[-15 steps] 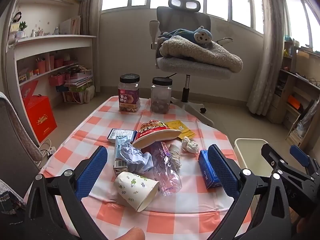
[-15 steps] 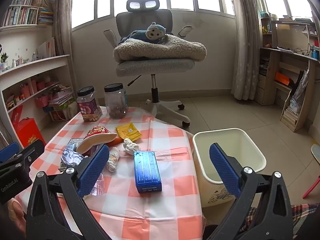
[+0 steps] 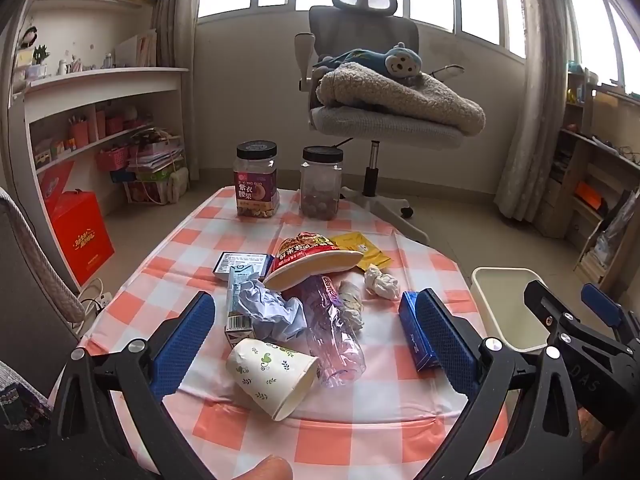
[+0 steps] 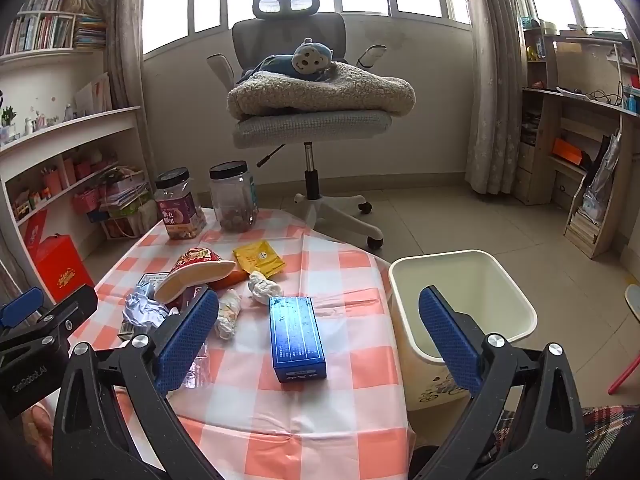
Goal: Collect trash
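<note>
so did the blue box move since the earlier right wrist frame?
No. The blue box lies on the same checks of the tablecloth, with the same gap to the bin.

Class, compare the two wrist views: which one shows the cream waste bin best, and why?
The right wrist view: the waste bin shows its whole open rim, inside and front wall beside the table. In the left wrist view only part of its rim shows, behind the right gripper.
</note>
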`<state>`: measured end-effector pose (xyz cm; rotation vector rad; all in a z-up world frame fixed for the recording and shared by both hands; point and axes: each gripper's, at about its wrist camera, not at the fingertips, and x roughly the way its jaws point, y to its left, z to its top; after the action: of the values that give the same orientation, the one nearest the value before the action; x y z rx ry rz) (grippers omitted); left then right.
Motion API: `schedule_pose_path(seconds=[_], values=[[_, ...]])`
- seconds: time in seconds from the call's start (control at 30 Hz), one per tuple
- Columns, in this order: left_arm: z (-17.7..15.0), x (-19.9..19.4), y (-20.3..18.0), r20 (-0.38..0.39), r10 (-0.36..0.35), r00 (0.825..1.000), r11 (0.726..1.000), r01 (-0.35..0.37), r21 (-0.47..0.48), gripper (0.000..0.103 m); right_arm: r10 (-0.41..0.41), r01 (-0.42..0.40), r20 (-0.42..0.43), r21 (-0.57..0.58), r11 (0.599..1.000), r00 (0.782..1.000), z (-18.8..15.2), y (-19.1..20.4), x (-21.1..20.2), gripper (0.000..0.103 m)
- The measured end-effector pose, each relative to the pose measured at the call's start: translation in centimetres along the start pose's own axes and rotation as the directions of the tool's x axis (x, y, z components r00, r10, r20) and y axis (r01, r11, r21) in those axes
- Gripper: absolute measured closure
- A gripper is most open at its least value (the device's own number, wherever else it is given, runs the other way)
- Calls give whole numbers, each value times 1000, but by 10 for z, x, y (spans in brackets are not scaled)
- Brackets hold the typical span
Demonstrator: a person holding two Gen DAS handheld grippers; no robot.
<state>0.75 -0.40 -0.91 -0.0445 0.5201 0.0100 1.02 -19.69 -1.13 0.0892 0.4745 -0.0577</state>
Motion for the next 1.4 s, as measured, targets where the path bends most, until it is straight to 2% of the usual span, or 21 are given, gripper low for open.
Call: schedule_pose_path(seconds=[1.4], values=[[-5,7,6,-21,7,1000,1000,-7,-20,6,8,-8,-17,1,1000,1000,-4,1,6,7]])
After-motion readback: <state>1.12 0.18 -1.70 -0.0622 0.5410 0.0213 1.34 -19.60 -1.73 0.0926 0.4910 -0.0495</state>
